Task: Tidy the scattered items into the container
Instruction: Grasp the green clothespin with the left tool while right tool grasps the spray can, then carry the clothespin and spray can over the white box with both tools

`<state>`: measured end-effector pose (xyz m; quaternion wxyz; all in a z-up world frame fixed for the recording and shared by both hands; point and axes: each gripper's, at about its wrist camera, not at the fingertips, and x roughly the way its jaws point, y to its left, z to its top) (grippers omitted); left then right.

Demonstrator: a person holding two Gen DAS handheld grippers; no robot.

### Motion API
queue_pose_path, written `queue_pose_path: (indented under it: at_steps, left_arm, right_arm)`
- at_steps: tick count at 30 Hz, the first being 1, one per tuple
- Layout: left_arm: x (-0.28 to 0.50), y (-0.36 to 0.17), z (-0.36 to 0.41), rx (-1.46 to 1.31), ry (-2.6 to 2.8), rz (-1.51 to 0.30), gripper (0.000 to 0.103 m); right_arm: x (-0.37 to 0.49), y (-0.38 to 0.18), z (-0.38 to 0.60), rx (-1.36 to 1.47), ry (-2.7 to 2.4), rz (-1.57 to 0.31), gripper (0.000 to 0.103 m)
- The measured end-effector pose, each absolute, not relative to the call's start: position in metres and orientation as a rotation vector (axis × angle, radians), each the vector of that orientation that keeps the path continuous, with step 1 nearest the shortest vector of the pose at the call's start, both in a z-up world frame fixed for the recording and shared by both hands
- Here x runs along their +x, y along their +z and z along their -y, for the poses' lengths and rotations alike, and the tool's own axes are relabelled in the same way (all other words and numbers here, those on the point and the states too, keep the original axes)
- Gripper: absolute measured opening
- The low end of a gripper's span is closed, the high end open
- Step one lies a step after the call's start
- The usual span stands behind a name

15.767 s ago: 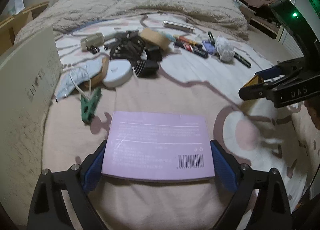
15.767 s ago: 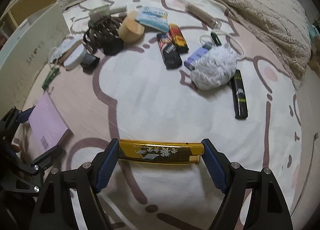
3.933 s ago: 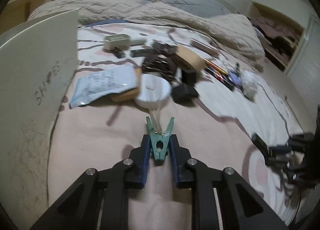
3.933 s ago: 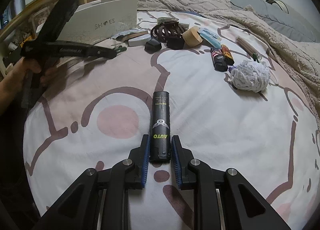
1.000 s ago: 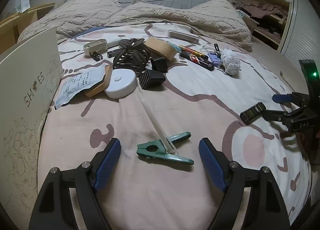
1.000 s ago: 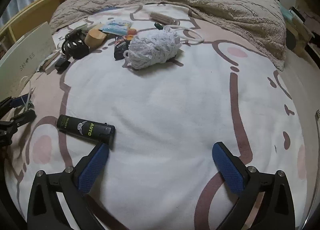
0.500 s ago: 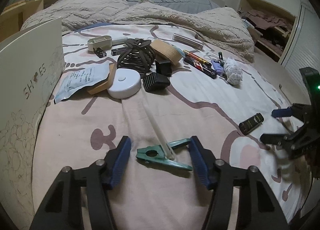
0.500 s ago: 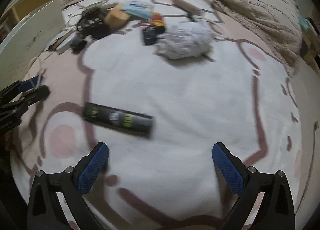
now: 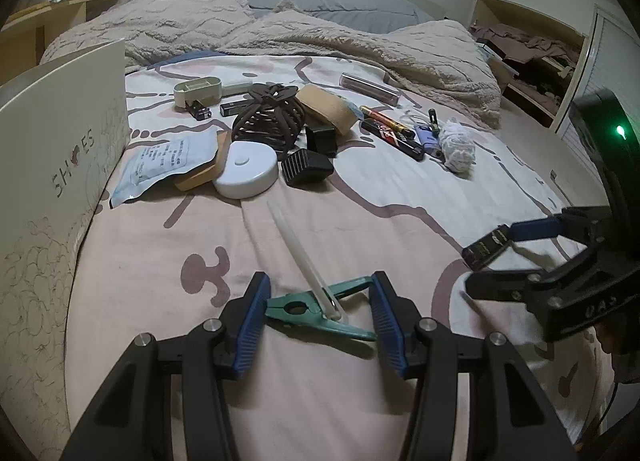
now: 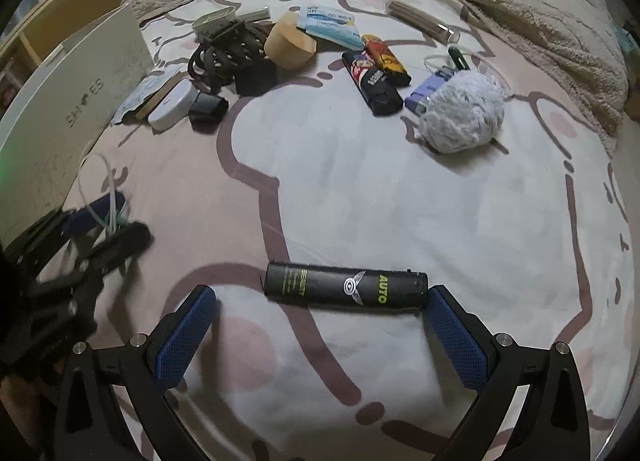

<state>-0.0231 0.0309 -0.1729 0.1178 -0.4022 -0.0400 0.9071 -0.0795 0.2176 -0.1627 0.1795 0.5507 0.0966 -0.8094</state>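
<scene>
Green plastic, the clothespin point(image 9: 316, 311) lies flat on the bed sheet point(image 9: 360, 189) between the blue fingers point(image 9: 252, 325) of the left gripper point(image 9: 318, 317), which have just been closing around it; whether the pads already press it I cannot tell. A clear tube point(image 9: 302, 257) sticks out of it. The right gripper point(image 10: 320, 337) stands wide open around a black lighter point(image 10: 346, 289). The white shoe box point(image 9: 60, 165) stands at the left.
</scene>
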Motion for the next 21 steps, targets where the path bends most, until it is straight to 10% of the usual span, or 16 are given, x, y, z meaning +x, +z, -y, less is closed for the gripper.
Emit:
queue_pose_path:
  at_steps: [11, 21]
  left_arm:
    - [-0.018, -0.169, -0.028, -1.159, 2.638, 0.153, 0.051]
    - [-0.017, -0.166, -0.024, -1.146, 2.641, 0.171, 0.051]
  right_arm:
    - [-0.086, -0.167, -0.233, 1.634, -2.289, -0.172, 0.08]
    - [-0.09, -0.153, -0.247, 1.641, -2.316, -0.068, 0.08]
